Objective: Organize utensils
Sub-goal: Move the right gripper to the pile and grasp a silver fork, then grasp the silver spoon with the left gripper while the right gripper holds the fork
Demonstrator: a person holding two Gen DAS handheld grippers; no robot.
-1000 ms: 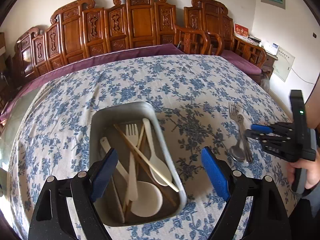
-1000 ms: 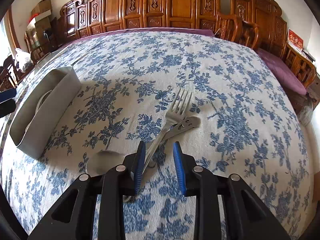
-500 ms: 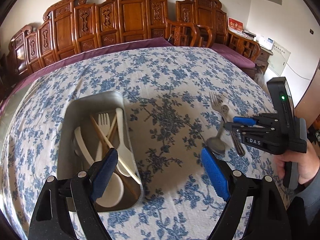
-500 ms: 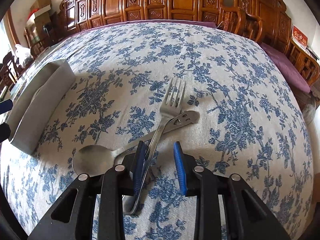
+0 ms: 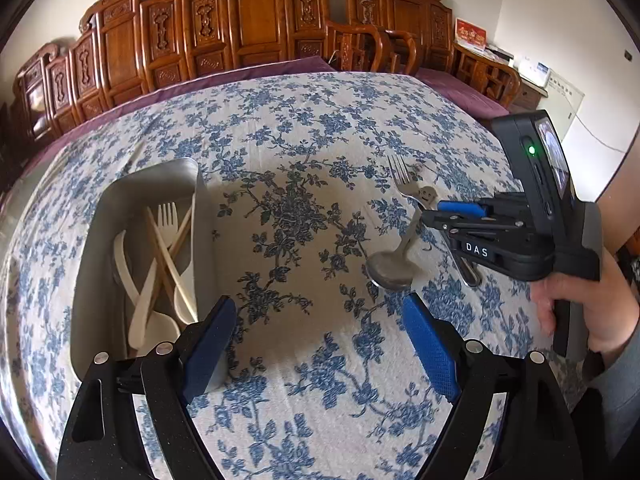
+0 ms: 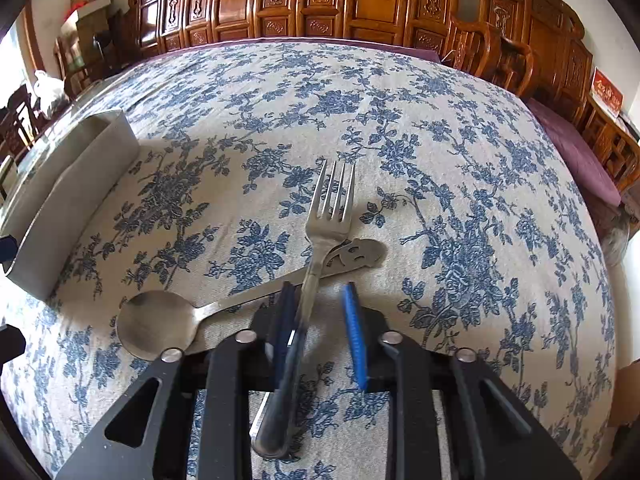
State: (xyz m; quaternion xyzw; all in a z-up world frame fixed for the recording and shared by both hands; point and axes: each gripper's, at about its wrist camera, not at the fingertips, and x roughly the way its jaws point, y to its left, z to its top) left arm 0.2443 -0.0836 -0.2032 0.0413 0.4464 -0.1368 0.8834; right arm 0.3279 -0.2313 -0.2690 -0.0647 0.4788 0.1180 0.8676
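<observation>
Closing around a metal fork [image 6: 320,240] | right gripper [image 6: 320,328] straddled its handle, near pad touching, far pad apart | fork lay crossed over a steel spoon [image 6: 160,324], long axis along the fingers, tines pointing away | left gripper [image 5: 320,344] hung wide and empty, farther off | gray tray [image 5: 100,208] sat left.

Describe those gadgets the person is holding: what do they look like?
Each is black plastic with two fingers faced in ridged blue pads and silver screws at the joints. The right gripper bears white letters "DAS" and carries a dark box with a green light. The hand on its handle shows a grey sleeve.
</observation>
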